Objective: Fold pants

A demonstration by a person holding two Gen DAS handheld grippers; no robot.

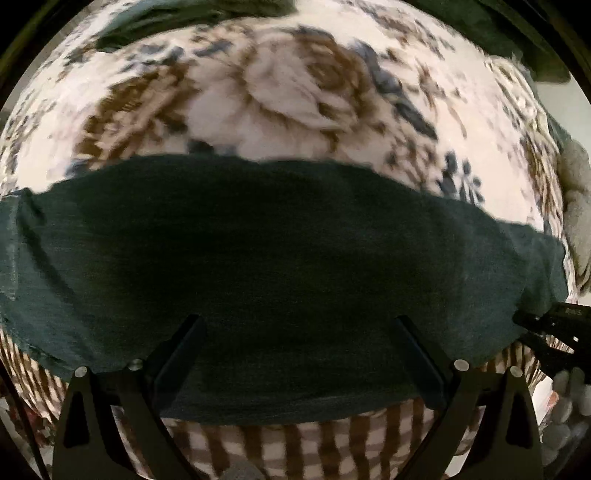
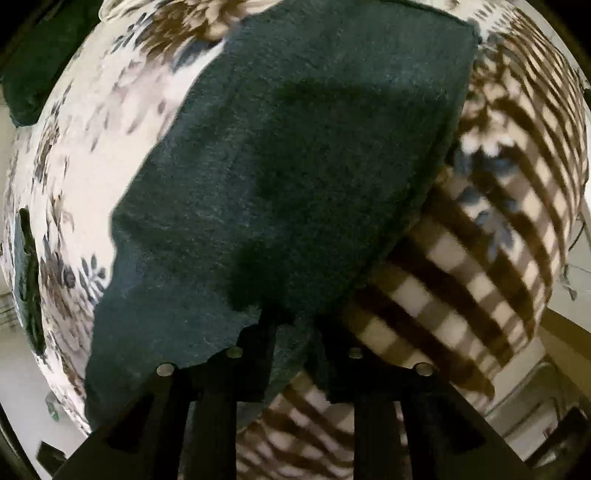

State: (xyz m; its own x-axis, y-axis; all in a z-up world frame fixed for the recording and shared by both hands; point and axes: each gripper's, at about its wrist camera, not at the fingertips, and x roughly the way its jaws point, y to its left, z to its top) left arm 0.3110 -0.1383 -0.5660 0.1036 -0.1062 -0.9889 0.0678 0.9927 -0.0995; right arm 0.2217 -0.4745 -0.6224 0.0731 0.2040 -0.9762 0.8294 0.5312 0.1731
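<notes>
Dark green pants [image 1: 280, 266] lie folded as a wide band on a floral bedspread [image 1: 288, 92]. My left gripper [image 1: 295, 325] is open, its fingers spread wide over the near edge of the pants, holding nothing. In the right wrist view the pants [image 2: 295, 166] stretch away from my right gripper [image 2: 295, 325], whose fingers are close together on a corner of the fabric. The right gripper also shows at the right edge of the left wrist view [image 1: 554, 332].
The bedspread has a brown checked border [image 2: 461, 258] along the near edge. More dark green cloth [image 1: 166, 18] lies at the far side of the bed. Pale floor [image 2: 535, 406] shows beyond the bed's edge.
</notes>
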